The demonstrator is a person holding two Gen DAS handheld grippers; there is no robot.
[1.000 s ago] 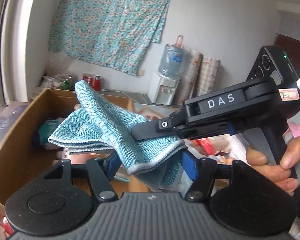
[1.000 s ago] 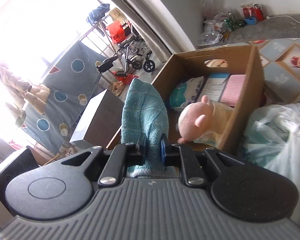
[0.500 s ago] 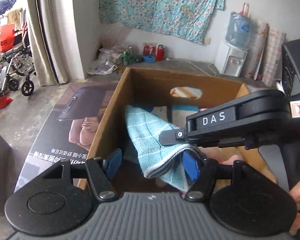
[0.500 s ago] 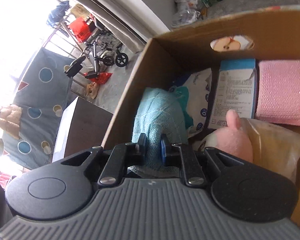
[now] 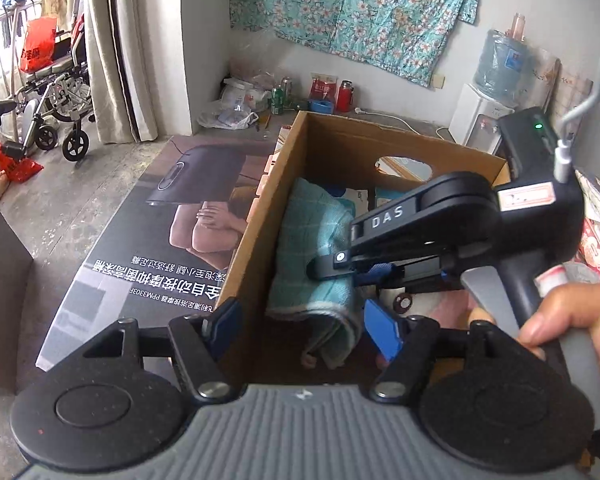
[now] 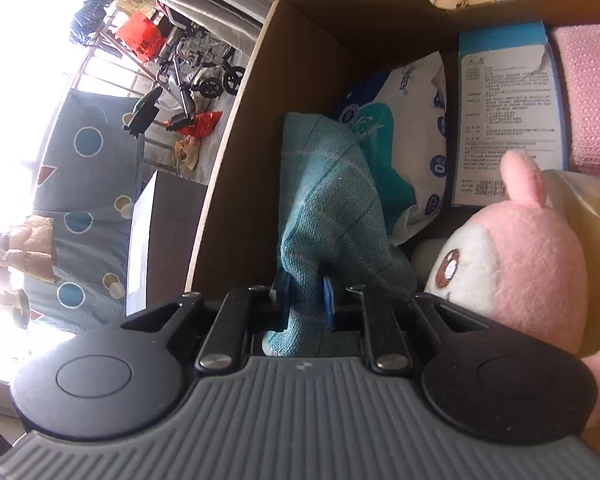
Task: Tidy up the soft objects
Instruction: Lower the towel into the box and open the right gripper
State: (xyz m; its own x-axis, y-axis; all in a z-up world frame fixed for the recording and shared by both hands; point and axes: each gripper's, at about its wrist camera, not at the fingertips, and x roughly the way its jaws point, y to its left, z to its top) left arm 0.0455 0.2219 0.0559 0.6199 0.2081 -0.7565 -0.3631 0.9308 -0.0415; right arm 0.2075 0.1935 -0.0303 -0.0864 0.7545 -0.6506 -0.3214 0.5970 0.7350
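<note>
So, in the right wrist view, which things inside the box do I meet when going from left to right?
Cardboard box wall → teal cloth, clamped in the right gripper → white and blue printed pack → blue and white carton → pink textured pack.

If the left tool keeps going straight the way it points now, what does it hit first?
Most likely the folded teal cloth, which hangs between its opening fingers inside the cardboard box, pinched by the right tool. The left tool isn't gripping it. Past the cloth, probably the box floor; depth is unclear.

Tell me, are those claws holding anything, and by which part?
The right claw pinches the teal cloth at its near end. The left claw is opening and grips nothing.
</note>
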